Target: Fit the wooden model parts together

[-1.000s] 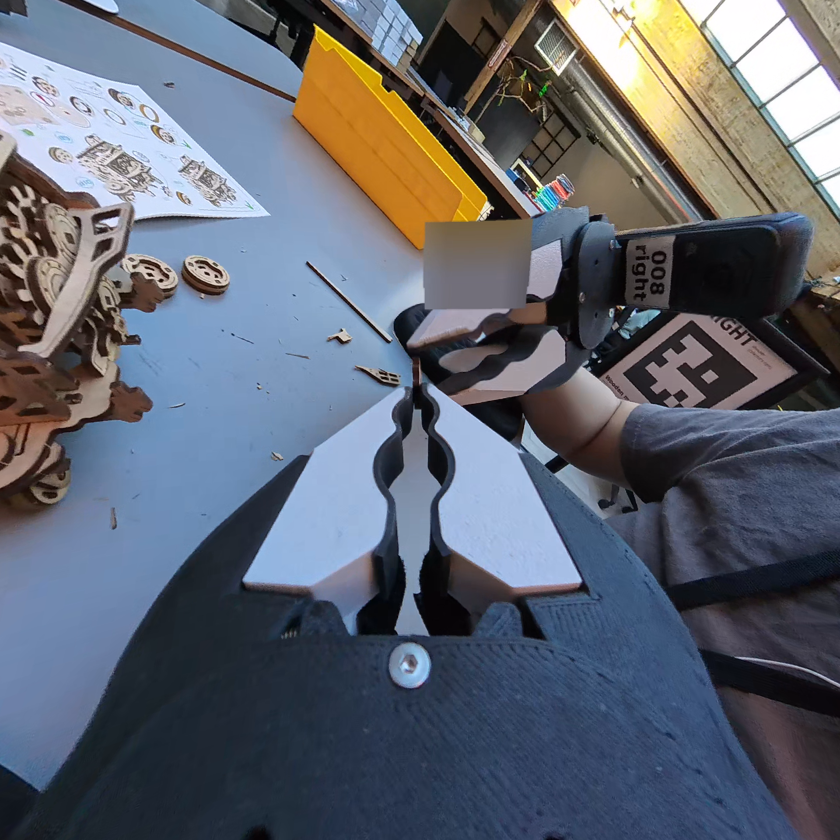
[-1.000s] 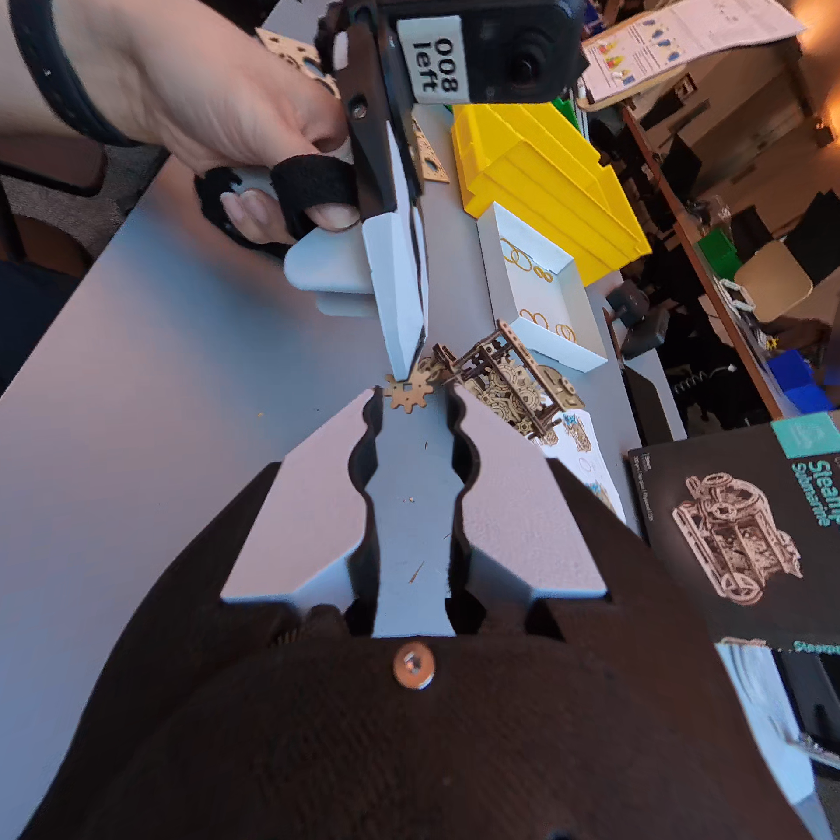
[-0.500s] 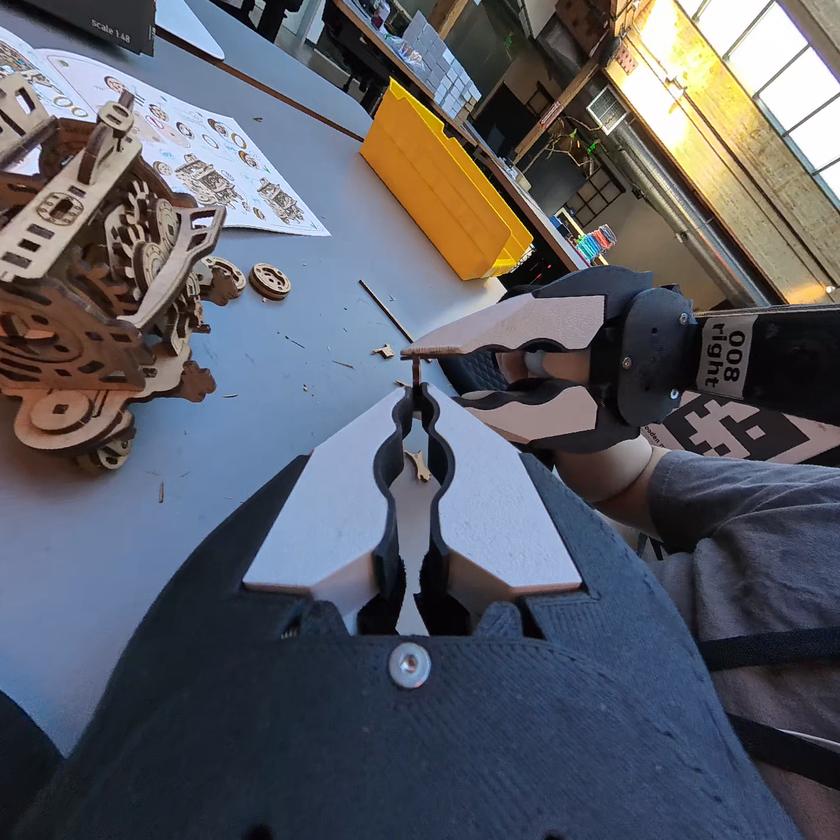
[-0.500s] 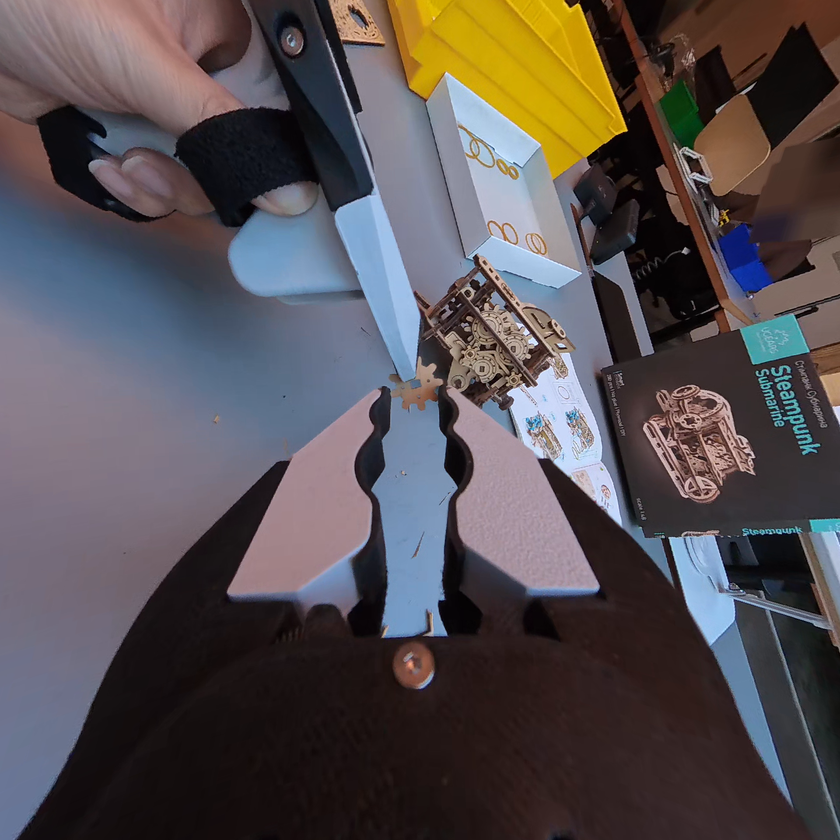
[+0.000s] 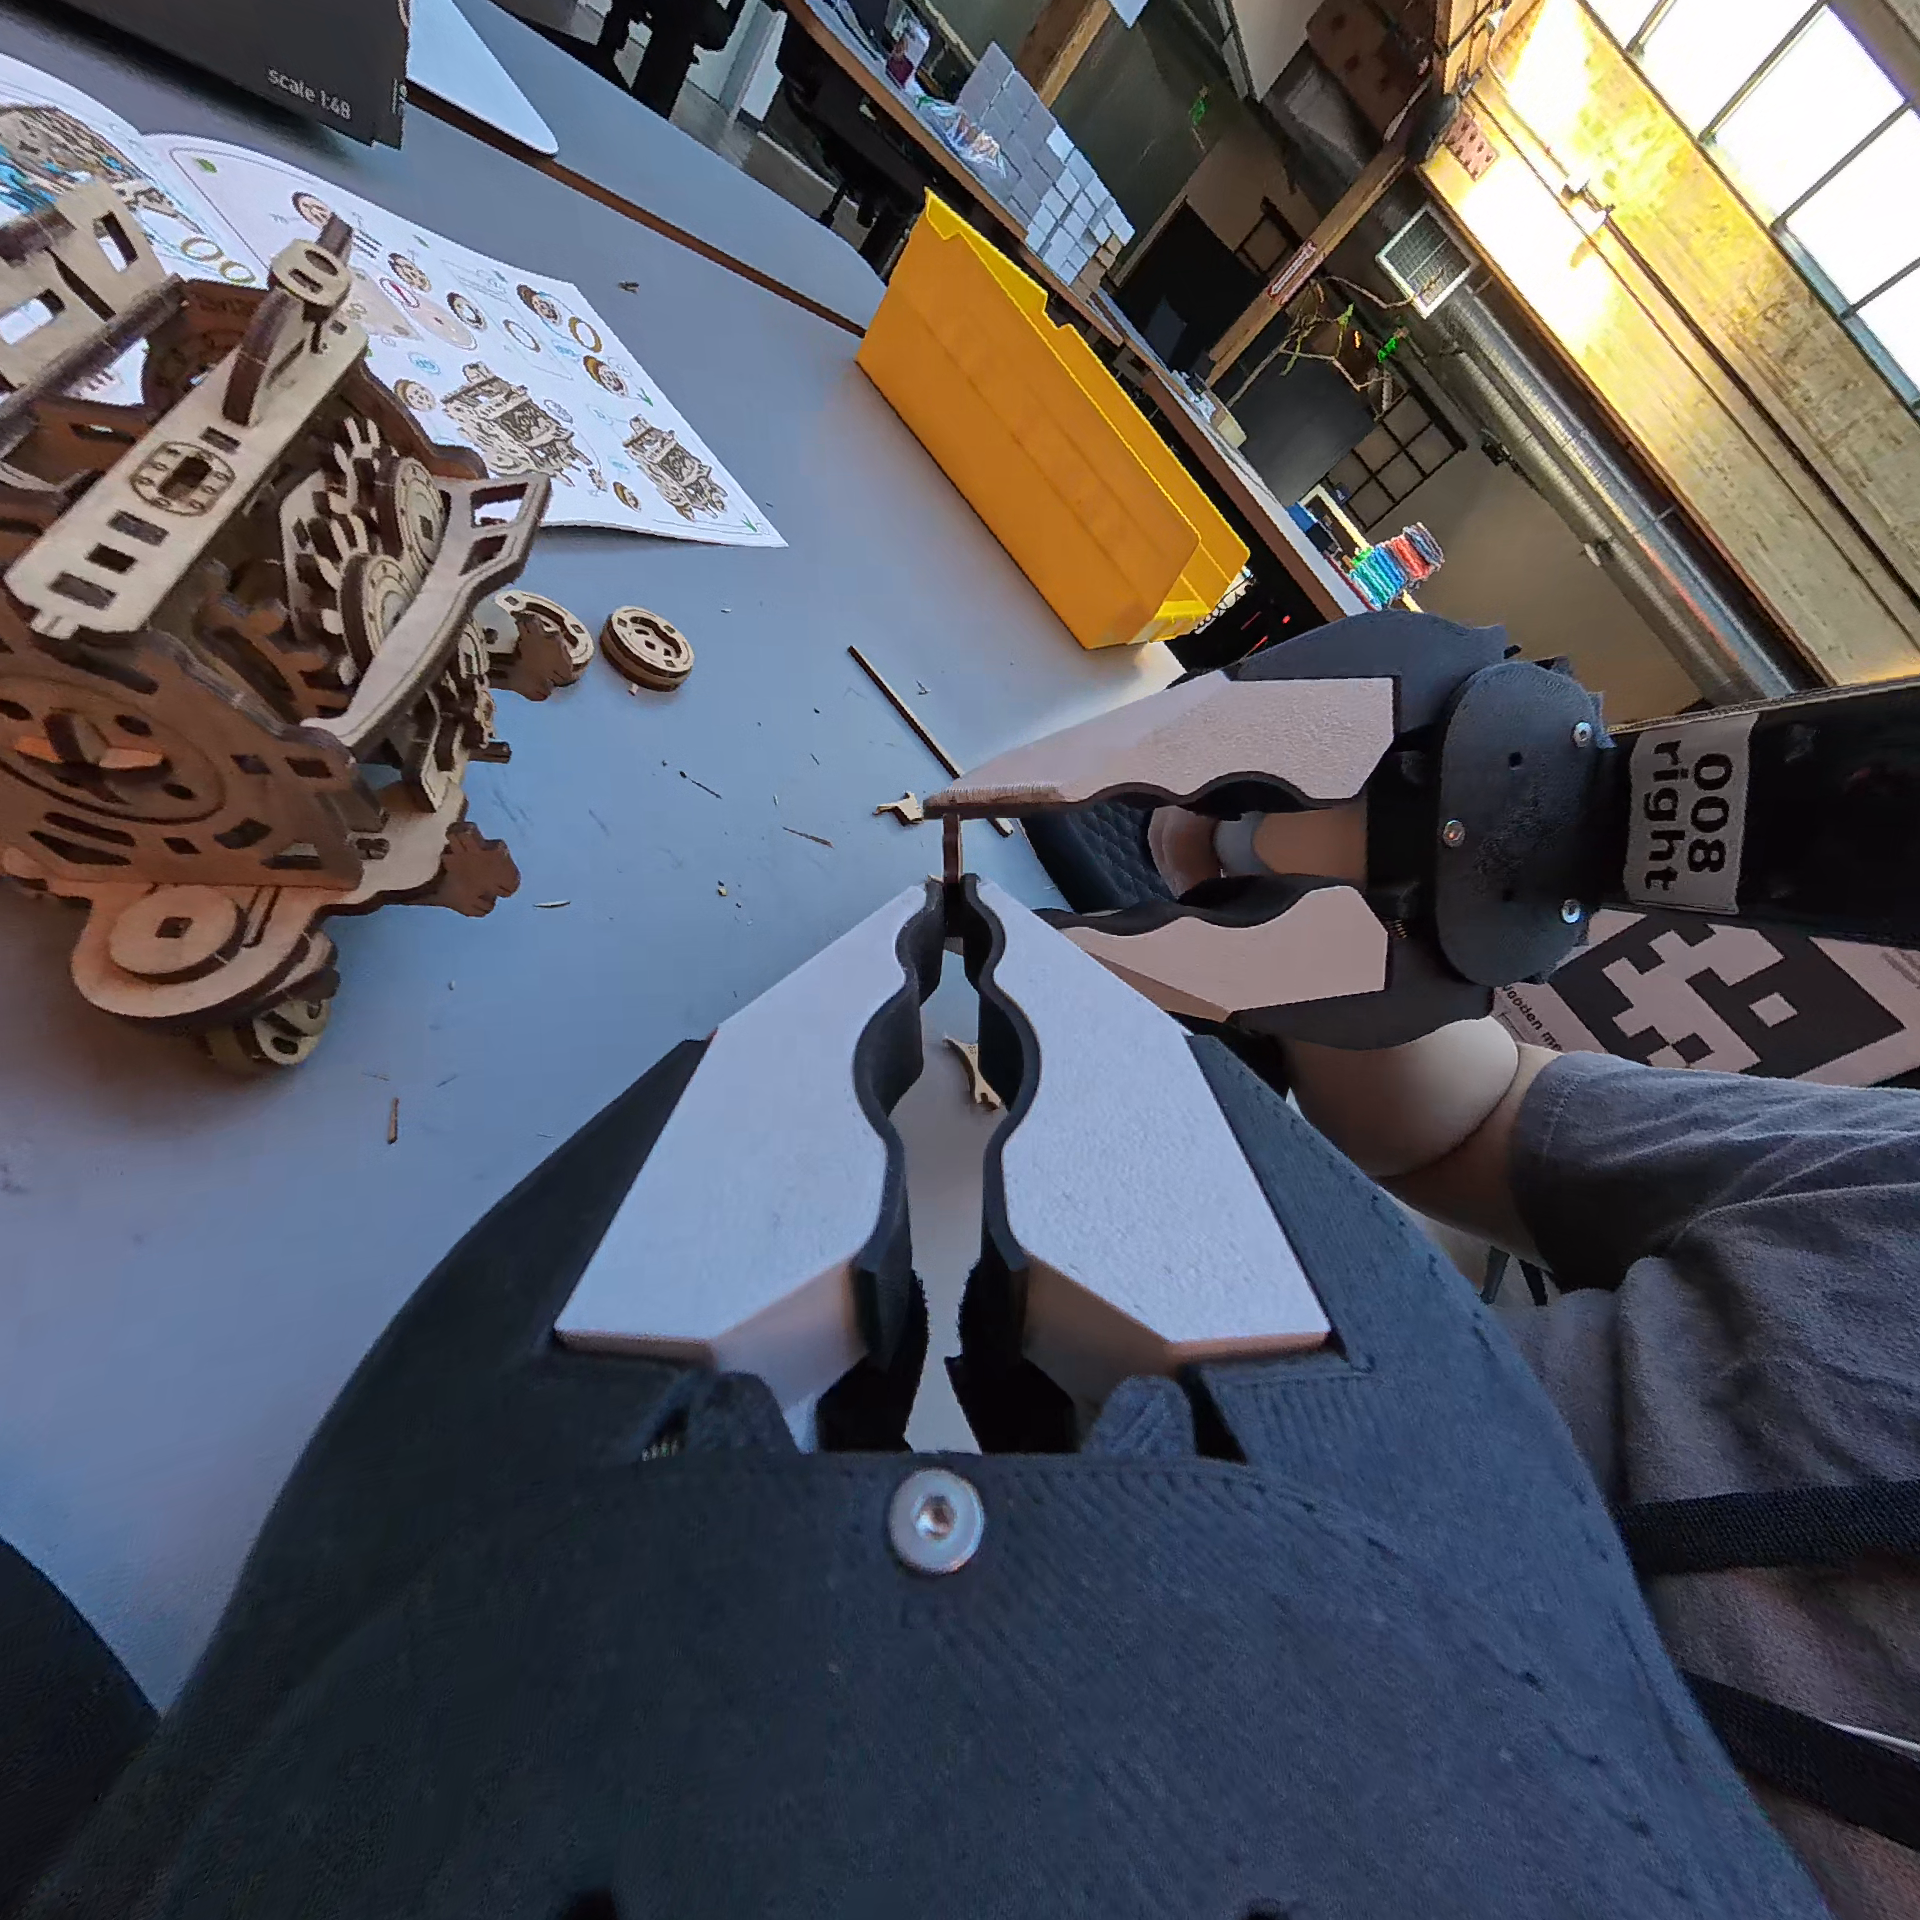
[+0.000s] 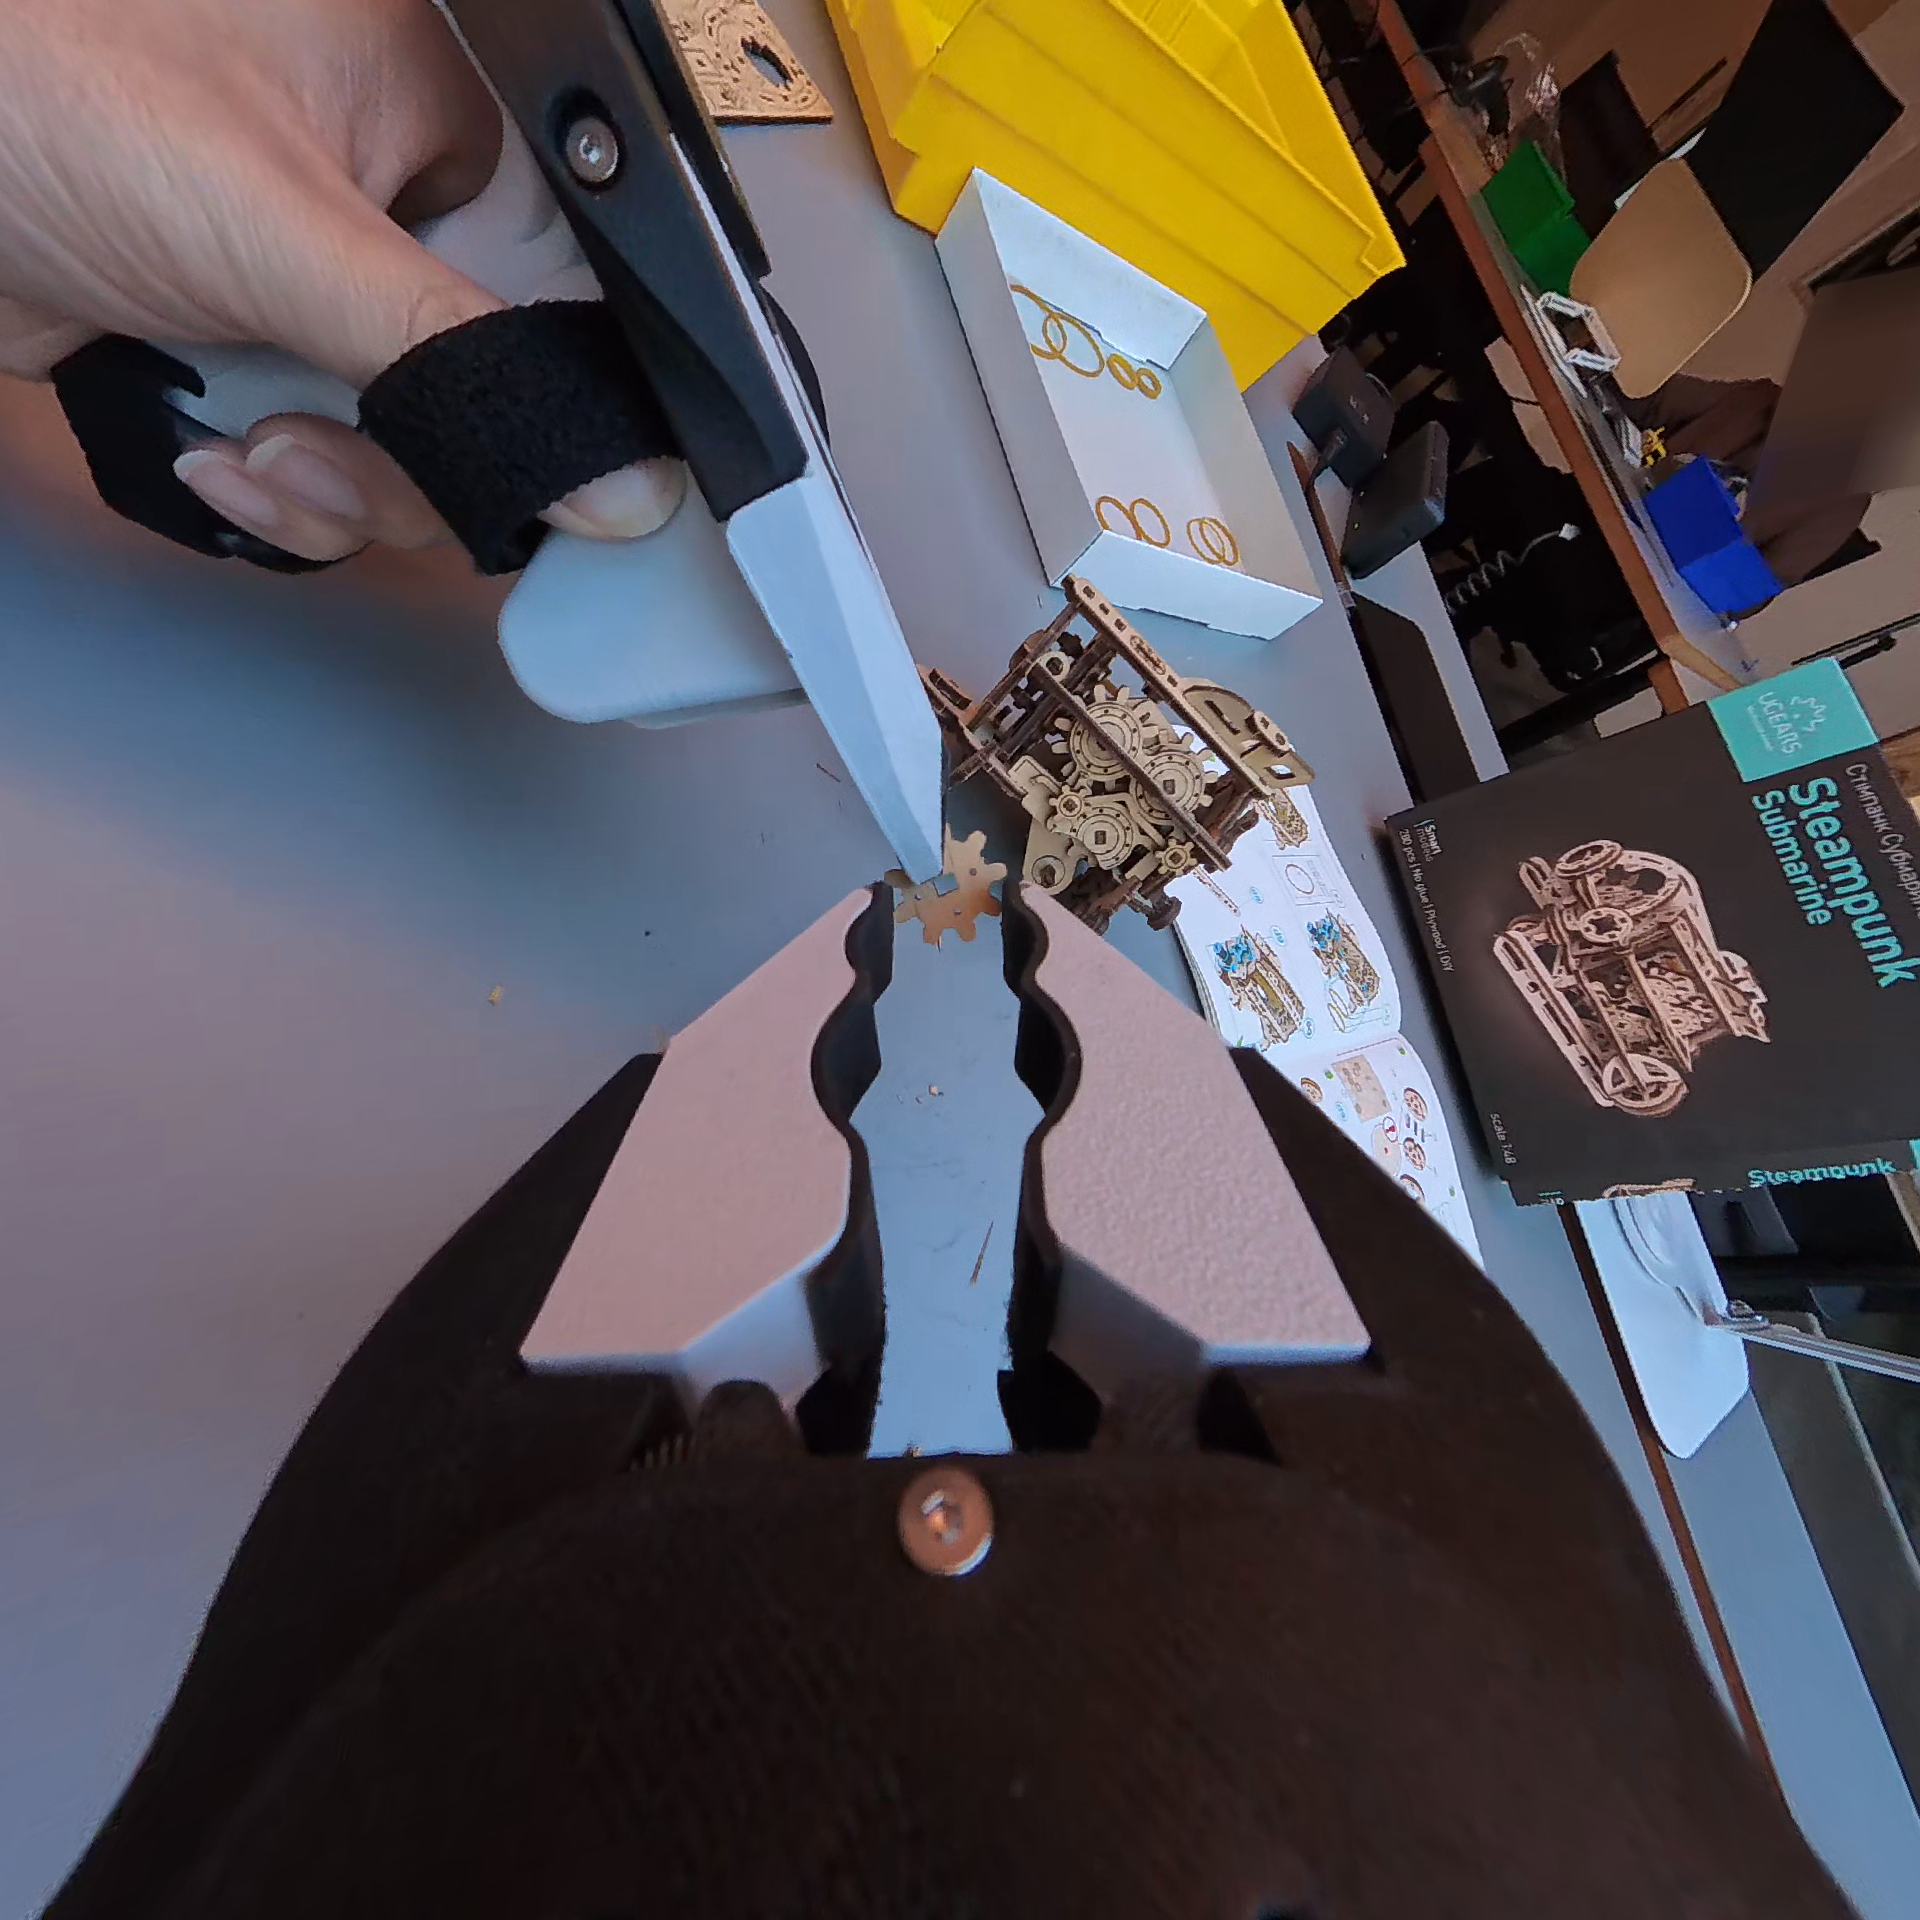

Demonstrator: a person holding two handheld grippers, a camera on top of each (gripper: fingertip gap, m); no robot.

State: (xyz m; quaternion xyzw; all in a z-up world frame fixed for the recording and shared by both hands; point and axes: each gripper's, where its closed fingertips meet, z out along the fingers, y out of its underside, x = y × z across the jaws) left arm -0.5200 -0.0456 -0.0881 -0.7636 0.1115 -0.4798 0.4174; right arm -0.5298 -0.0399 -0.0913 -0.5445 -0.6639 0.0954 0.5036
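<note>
The left gripper [image 5: 948, 894] has its fingers clenched on the edge of a small wooden gear [image 6: 951, 902], which stands on edge just beyond their tips. The right gripper [image 6: 940, 904] is parted around the gear's flat faces, one fingertip [image 5: 940, 800] seemingly touching its upper rim, though contact is hard to confirm. The thin plywood gear looks light and stiff, with teeth that could snap, so I would hold it across the flat faces near the hub, well apart from the wooden submarine model [image 5: 208, 644] on the bench [image 5: 675, 935].

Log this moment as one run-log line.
left gripper: shut on small wooden gear | right gripper: open around gear | wooden model: on table
</note>
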